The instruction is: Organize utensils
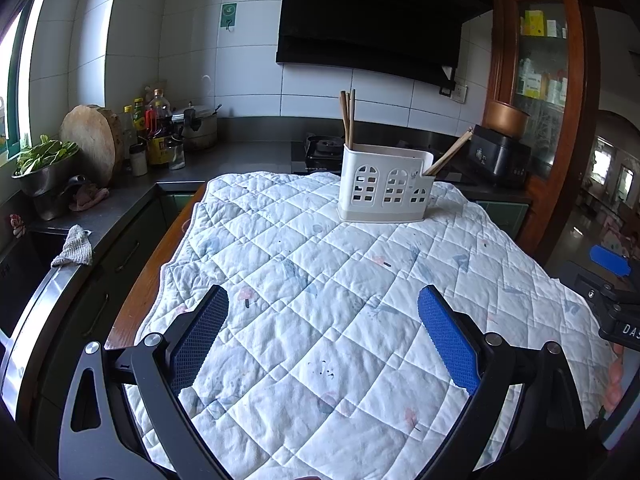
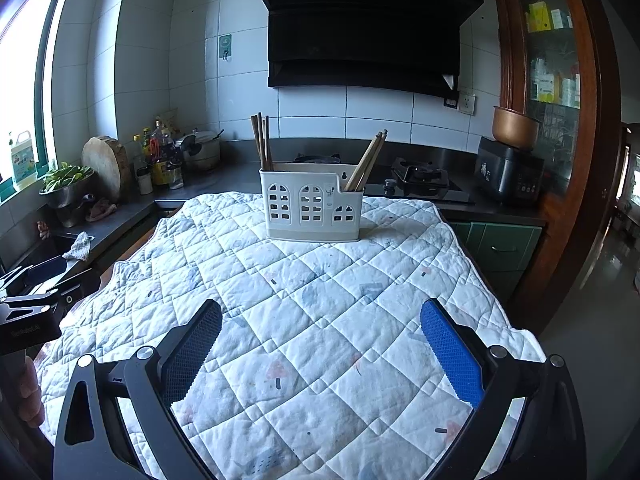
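A white utensil holder [image 1: 386, 188] [image 2: 314, 206] with arched cut-outs stands at the far end of a quilted cloth [image 1: 340, 320] [image 2: 320, 320]. Wooden chopsticks [image 1: 347, 118] [image 2: 261, 140] stand upright in its left compartment. More chopsticks [image 1: 448, 156] [image 2: 370, 158] lean right out of its low right compartment. My left gripper [image 1: 323, 300] hovers open over the near part of the cloth, nothing between its blue pads. My right gripper [image 2: 321, 314] is likewise open and empty, well short of the holder. In the right wrist view the left gripper's body [image 2: 28, 304] shows at the left edge.
A dark counter [image 2: 224, 178] runs behind the table with a gas stove [image 2: 420, 178], bottles [image 2: 160, 156], a round chopping block [image 2: 106, 166], a bowl of greens [image 2: 66, 184] and a black cooker [image 2: 508, 172]. A range hood [image 2: 364, 32] hangs above. A wooden cabinet [image 2: 560, 80] stands at right.
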The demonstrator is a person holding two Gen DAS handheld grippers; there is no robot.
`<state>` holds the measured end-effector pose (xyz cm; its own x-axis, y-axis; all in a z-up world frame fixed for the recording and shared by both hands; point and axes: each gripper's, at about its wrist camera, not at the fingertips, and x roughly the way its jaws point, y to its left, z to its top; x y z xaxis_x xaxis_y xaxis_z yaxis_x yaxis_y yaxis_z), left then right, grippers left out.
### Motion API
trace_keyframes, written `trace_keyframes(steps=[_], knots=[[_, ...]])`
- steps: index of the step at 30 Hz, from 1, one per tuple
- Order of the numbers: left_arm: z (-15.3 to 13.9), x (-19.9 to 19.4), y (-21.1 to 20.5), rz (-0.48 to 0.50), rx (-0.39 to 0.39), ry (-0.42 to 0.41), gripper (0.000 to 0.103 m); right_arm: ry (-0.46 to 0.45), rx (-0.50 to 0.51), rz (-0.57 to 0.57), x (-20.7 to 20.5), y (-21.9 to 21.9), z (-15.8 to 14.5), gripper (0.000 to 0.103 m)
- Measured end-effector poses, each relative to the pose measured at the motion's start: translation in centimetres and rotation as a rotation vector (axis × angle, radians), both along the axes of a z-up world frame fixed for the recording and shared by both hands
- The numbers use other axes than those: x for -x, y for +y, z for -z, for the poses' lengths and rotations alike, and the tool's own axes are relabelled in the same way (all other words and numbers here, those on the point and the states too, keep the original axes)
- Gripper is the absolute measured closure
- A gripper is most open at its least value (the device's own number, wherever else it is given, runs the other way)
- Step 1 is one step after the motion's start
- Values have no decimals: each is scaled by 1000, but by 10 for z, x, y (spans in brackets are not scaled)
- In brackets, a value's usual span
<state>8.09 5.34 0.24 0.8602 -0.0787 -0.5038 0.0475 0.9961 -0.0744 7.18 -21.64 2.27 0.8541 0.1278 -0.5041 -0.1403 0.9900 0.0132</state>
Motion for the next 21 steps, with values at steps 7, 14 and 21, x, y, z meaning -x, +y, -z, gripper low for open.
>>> trace_keyframes(steps=[7, 14, 21], knots=[[2, 0, -3, 5, -6, 3, 8, -3, -5, -2, -1, 0, -1, 7], [2, -1, -3, 5, -5, 5, 8, -2, -2, -1, -1, 0, -1, 7], [3, -2, -3, 5, 1, 8, 8, 4, -1, -5, -3, 1, 1, 7]])
